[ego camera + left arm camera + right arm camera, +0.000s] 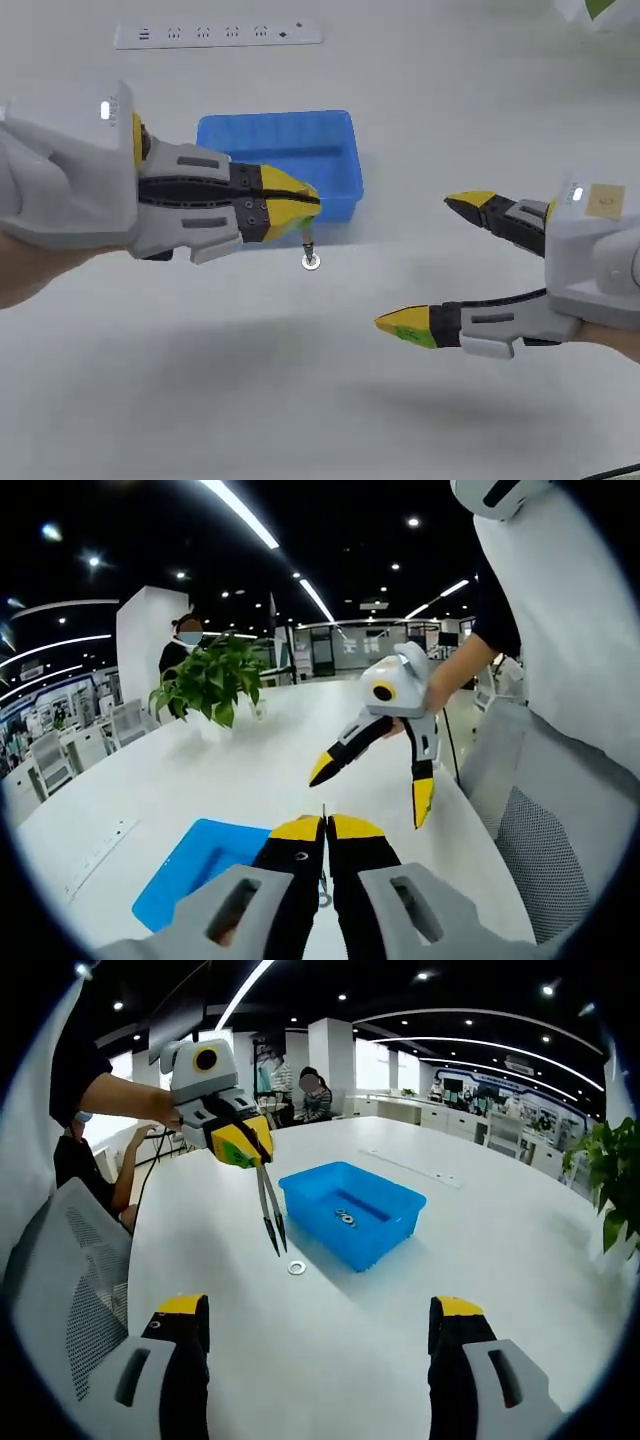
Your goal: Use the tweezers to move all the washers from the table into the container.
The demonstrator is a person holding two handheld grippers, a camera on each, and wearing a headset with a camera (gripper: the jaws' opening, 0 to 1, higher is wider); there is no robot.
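Note:
My left gripper (pixel 312 205) is shut on a pair of thin tweezers (pixel 307 243) that point down at the table. Their tips hang just above a single metal washer (pixel 311 261), which lies in front of the blue container (pixel 345 165). In the right gripper view the tweezers (pixel 270 1215) end a little left of the washer (pixel 297 1267), and two washers (pixel 345 1218) lie inside the container (pixel 385 1235). My right gripper (pixel 415 262) hovers open to the right with nothing between its jaws. It also appears in the left gripper view (pixel 368 800), beyond the shut left jaws.
A white power strip (pixel 218 34) lies at the far edge of the white table (pixel 300 400). A potted plant (pixel 210 680) stands further along the table. A mesh office chair (pixel 70 1260) is beside the table, and people sit in the background.

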